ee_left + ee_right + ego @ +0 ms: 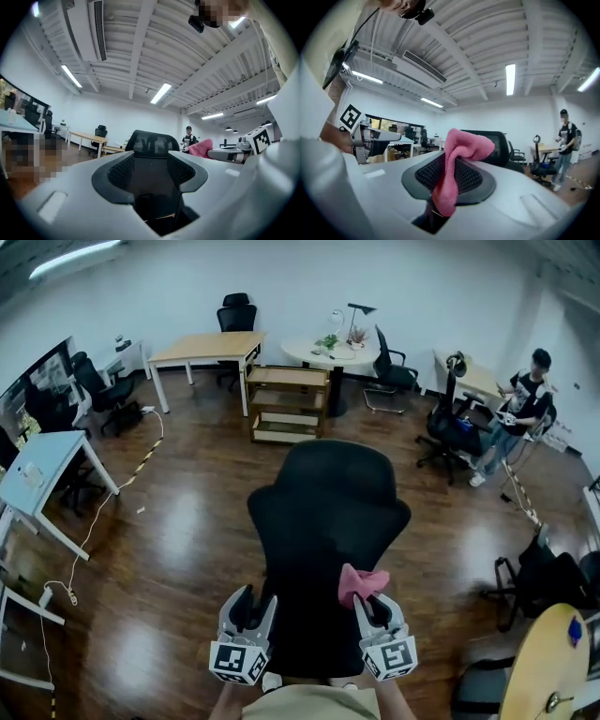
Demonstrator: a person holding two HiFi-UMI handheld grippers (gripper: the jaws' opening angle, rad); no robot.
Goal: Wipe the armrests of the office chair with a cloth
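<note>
Right gripper [373, 602] clamps pink cloth [361, 582] close to black office chair [323, 512].

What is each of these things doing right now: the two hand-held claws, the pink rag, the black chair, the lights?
left gripper: open, nothing between its jaws.
right gripper: shut on the pink cloth.
pink cloth: pinched at its lower end, the top bunched and flopping over.
office chair: upright, back toward the person, armrests out of sight.
ceiling lights: on.

fuzzy pink cloth [457, 159], matt black mesh chair [323, 521], glossy wood floor [178, 540].
</note>
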